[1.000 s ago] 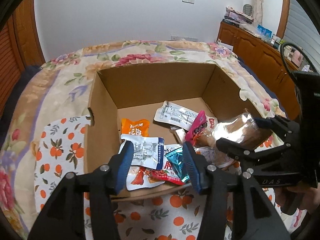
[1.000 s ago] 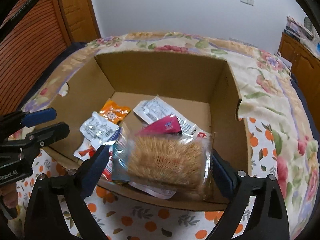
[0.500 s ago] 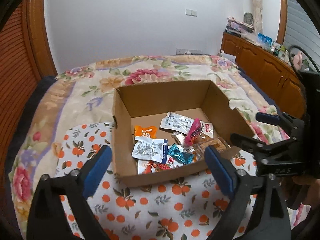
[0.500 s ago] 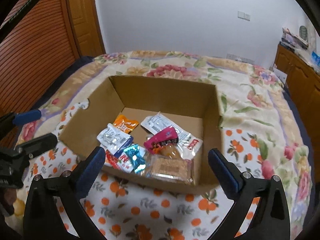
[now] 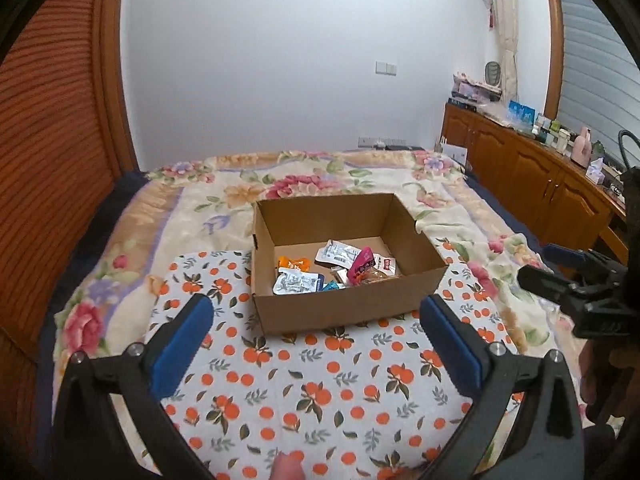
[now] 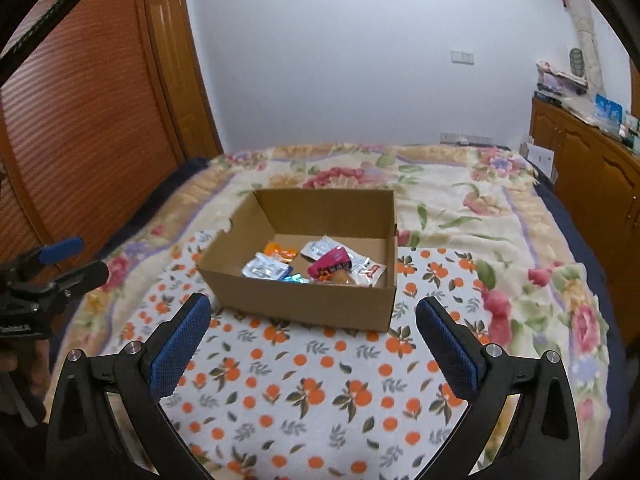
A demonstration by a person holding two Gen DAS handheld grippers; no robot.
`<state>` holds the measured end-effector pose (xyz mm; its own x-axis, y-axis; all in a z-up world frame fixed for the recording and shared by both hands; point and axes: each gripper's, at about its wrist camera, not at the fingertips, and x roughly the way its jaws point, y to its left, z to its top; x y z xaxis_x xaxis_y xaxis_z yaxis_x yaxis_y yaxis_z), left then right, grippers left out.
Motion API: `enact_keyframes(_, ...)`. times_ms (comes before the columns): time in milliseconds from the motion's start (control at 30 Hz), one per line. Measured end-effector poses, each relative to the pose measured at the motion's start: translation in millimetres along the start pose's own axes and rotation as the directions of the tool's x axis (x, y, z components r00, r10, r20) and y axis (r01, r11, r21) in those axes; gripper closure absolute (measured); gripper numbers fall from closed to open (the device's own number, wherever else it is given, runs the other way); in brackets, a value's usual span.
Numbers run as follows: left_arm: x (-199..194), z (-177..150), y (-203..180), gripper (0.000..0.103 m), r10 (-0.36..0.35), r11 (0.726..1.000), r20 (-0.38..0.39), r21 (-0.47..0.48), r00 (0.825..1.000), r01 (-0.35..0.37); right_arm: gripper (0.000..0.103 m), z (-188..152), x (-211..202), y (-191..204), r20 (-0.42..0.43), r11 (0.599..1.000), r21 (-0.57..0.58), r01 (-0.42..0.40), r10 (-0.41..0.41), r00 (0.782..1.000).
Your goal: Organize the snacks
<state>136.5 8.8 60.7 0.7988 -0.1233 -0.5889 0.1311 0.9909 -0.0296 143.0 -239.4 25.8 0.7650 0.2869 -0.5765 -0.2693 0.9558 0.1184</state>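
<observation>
An open cardboard box point(image 5: 264, 248) point(image 6: 248, 220) stands on the bed with several snack packets inside: an orange one point(image 5: 294, 263) point(image 6: 280, 252), a silver-white one point(image 5: 296, 282) point(image 6: 264, 268), a pink one point(image 5: 362, 262) point(image 6: 332, 262) and a clear bread packet point(image 6: 344, 277). My left gripper point(image 5: 314, 304) hangs back from the box's near wall, its jaws opening wide with nothing between them. My right gripper point(image 6: 313, 302) is open and empty too, short of the box. Each gripper shows at the edge of the other's view: the right gripper point(image 5: 576, 276), the left gripper point(image 6: 60, 264).
The box sits partly on a white cloth with orange print point(image 5: 320, 380) point(image 6: 320, 380), laid over a floral blanket point(image 5: 240, 188). A slatted wooden door point(image 5: 48, 140) stands to the left. A wooden cabinet point(image 5: 540, 176) with clutter on top runs along the right.
Both grippers pulled back and up from the box. The right one let go of the clear bread packet, which now lies in the box. The left jaws spread wide.
</observation>
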Motion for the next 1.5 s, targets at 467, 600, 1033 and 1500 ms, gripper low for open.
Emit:
enact_keyframes(467,-73,-63,-25,0.0,-0.017,1.0,0.024,0.026,1.0,0.016,0.0,-49,-88,15,0.089,0.999,-0.03,0.033,-0.031,0.996)
enact_keyframes(600,-86,-80,-32,0.0,0.006,0.998,0.051,0.056,0.999,-0.009,0.0,-66,-99,17,0.097,0.999,-0.036,0.035,-0.031,0.995)
enact_keyframes(1033,-99,-125,-23,0.0,0.078,0.996,0.084,0.036,0.993,-0.082,0.0,-123,-111,21,0.13,0.997,-0.035,0.075,-0.07,0.989)
enact_keyframes(1500,-94,-133,-18,0.0,0.092,0.996,0.094,0.014,0.991,-0.093,0.0,-153,-92,10,0.123,0.995,-0.019,0.102,-0.099,0.987)
